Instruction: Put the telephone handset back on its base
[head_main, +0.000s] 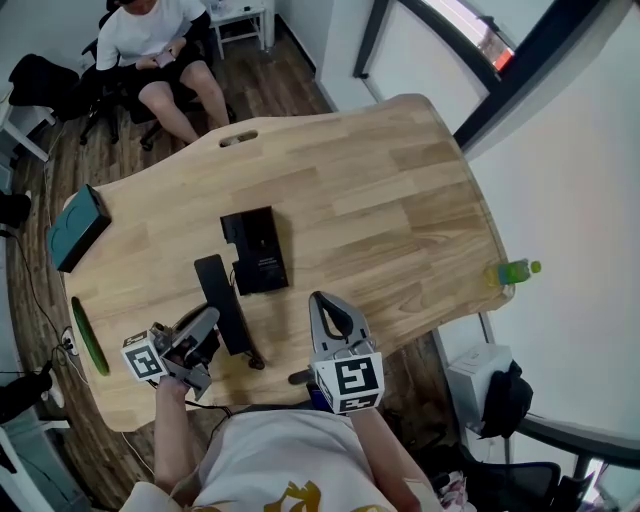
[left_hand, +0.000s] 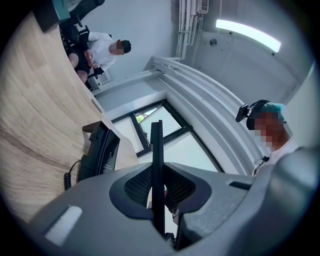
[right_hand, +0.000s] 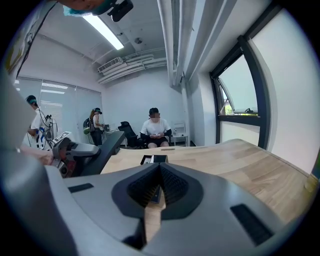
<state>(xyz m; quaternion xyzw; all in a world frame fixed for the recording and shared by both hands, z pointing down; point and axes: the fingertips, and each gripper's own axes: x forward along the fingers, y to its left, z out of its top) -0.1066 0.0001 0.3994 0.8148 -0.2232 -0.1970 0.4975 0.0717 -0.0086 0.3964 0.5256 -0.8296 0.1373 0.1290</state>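
Note:
The black telephone base (head_main: 258, 250) lies near the middle of the wooden table (head_main: 400, 200). The long black handset (head_main: 223, 303) lies slanted just left of the base, its coiled cord (head_main: 256, 362) curling at the near end. My left gripper (head_main: 203, 338) is shut on the handset's near part. In the left gripper view the handset (left_hand: 156, 150) shows as a thin black bar between the jaws, with the base (left_hand: 100, 155) beyond. My right gripper (head_main: 324, 303) rests right of the handset, jaws shut on nothing, pointing toward the base (right_hand: 153, 159).
A teal box (head_main: 78, 228) sits at the table's left end, with a green strip (head_main: 88, 335) on the left edge. A green bottle (head_main: 515, 271) stands at the right edge. A seated person (head_main: 160, 50) is beyond the far side.

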